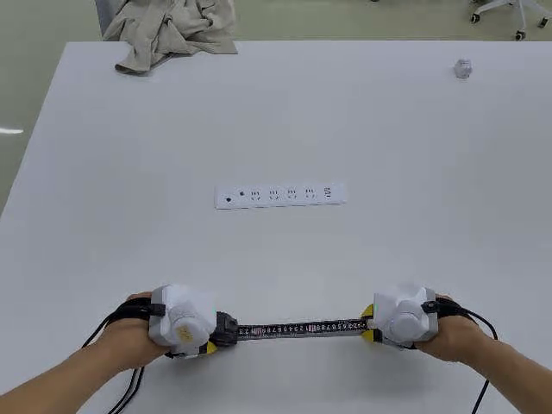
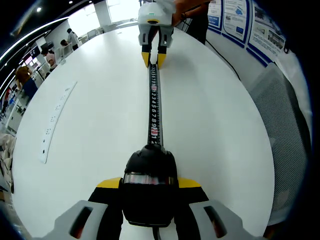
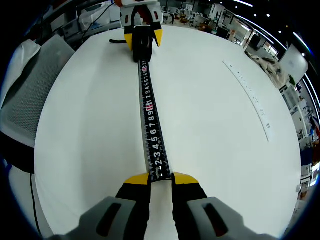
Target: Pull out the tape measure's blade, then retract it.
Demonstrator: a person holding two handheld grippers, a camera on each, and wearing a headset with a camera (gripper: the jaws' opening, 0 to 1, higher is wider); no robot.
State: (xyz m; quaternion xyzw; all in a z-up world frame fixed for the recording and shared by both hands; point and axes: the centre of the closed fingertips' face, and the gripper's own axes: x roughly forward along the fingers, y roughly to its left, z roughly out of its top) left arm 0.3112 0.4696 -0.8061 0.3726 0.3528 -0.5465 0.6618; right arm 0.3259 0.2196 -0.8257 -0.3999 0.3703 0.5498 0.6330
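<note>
The left gripper point(image 2: 149, 184) is clamped on the black case point(image 2: 150, 202) of the tape measure, with its yellow-tipped jaws pressed against the case's two sides; the case sits right between those jaws, low over the white table point(image 1: 388, 138). The right gripper point(image 3: 160, 178) pinches the free end of the blade point(image 3: 150, 115) between its own yellow tips; the lowest numbers of the scale lie just ahead of them. The blade runs straight from the mouth of the case to the right gripper and spans the whole gap between the two; it lies flat and close over the table, though whether it touches the top cannot be told. In the head view the grippers face each other along the blade at the table's near edge; the left hand point(image 1: 129, 335) grips the one with the case and the right hand point(image 1: 453, 335) grips the other. Ahead of both grippers and well apart from them, a white power strip point(image 1: 280, 195) lies flat, roughly parallel to the blade. Far beyond the left gripper, at the far edge, lies a crumpled beige cloth point(image 1: 172, 30); far beyond the right gripper sits a small pale object point(image 1: 463, 68), too small to make out.
</note>
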